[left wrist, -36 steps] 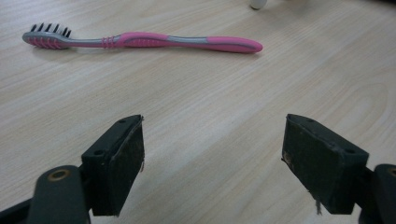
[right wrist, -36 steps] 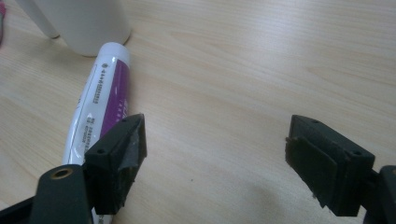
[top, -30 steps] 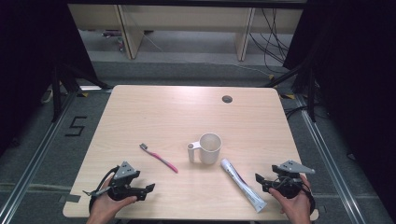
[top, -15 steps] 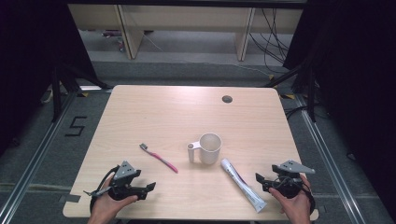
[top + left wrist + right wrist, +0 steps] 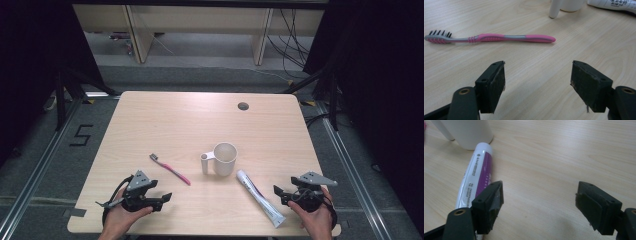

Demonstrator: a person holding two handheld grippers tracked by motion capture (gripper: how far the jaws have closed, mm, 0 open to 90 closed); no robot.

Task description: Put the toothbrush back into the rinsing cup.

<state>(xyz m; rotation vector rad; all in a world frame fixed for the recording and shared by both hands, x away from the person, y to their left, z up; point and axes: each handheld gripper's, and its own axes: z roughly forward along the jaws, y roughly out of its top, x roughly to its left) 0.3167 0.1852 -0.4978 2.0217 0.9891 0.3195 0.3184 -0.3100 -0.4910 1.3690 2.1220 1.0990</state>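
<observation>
table [image 5: 165, 115]: lying bare at far half | mug [image 5: 224, 159]: standing upright at centre | toothbrush [image 5: 170, 169]: lying left of mug | toothpaste tube [image 5: 260, 197]: lying right | left gripper [image 5: 159, 198], right gripper [image 5: 280, 193]: resting at near edge, jaws parted

On my desk [image 5: 150, 120] I count three loose things — one pink toothbrush [image 5: 169, 169], one white mug [image 5: 221, 159], one toothpaste tube [image 5: 260, 198] — and I'm running two hand-held grippers, left [image 5: 161, 199] and right [image 5: 279, 192].
</observation>
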